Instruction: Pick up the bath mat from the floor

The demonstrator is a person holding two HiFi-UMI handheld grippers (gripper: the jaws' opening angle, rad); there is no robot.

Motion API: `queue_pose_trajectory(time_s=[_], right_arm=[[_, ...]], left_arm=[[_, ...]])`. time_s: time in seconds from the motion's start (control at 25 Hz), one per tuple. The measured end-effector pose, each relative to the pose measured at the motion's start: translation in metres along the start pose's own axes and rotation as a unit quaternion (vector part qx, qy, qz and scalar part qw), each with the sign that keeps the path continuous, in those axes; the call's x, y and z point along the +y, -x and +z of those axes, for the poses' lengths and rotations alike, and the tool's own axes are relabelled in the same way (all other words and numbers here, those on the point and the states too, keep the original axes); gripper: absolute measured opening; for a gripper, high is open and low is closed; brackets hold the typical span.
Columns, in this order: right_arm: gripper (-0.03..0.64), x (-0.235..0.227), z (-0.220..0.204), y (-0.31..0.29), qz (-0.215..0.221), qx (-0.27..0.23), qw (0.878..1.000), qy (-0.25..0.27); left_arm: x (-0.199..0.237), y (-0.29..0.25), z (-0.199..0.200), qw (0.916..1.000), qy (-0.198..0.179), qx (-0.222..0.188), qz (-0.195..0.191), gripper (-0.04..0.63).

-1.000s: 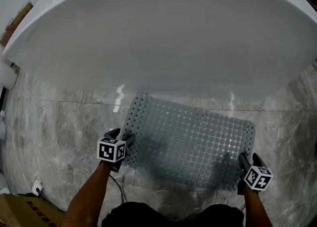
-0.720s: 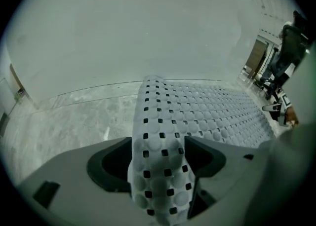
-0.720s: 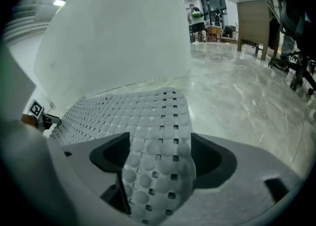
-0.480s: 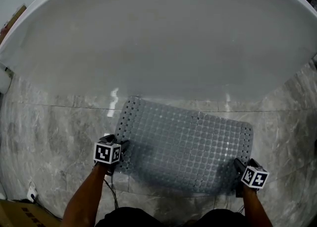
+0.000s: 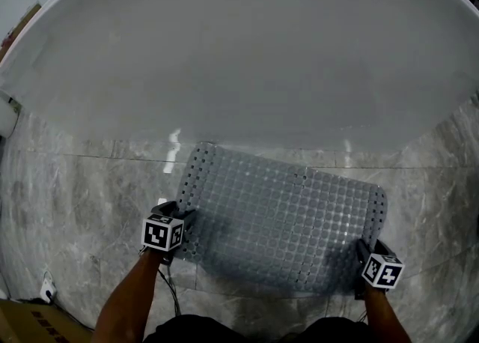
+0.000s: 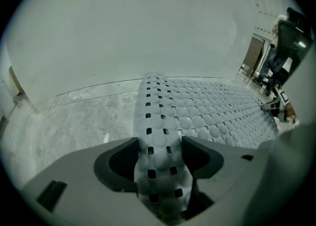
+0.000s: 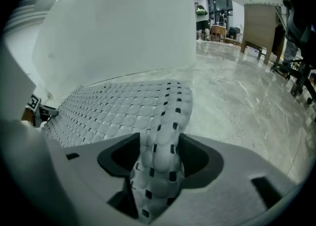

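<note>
Since a second ago the right end of the bath mat [image 5: 281, 214] has curled up off the floor [image 5: 75, 199] at the right gripper [image 5: 364, 250], and the near edge has risen between the two grippers. The mat's far edge lies by the foot of the white bathtub [image 5: 239, 49], ahead of both grippers.

The left gripper [image 5: 179, 223] has the mat's near left corner. In the left gripper view [image 6: 160, 157] the jaws are closing. The holed, bumpy sheet [image 6: 207, 116] is bunched into a ridge between them and touches both pads. From there the mat runs forward and off to the right of that gripper.

The right gripper has the near right corner. In its own view [image 7: 158, 160] the jaws are closing too, with a fold of the mat [image 7: 113, 109] squeezed upright between the pads. The rest spreads forward and to the left of that gripper. Grey marble floor lies to its right.
</note>
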State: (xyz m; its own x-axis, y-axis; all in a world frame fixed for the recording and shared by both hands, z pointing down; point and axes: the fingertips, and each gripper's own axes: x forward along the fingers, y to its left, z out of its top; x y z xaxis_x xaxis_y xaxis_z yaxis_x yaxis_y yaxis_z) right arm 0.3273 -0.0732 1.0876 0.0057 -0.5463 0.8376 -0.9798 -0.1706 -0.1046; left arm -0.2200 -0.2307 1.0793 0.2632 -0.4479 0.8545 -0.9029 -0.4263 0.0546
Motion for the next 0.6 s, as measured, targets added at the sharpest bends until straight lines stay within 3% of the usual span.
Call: queue_pose_trajectory(time_s=[0.16, 0.4, 0.6], right_arm=[[0.176, 0.007, 0.006, 0.005, 0.004, -0.008, 1.0, 0.011], [0.064, 0.025, 0.02, 0.019, 0.045, -0.029, 0.998, 0.015], [0.048, 0.04, 0.033, 0.038, 0.08, -0.057, 0.995, 0.019]], left_arm=[[-0.013, 0.003, 0.005, 0.9997, -0.015, -0.013, -0.015, 0.175], [-0.027, 0.019, 0.019, 0.9972, -0.002, -0.049, -0.057, 0.109], [-0.042, 0.038, 0.034, 0.9923, 0.015, -0.09, -0.084, 0.067]])
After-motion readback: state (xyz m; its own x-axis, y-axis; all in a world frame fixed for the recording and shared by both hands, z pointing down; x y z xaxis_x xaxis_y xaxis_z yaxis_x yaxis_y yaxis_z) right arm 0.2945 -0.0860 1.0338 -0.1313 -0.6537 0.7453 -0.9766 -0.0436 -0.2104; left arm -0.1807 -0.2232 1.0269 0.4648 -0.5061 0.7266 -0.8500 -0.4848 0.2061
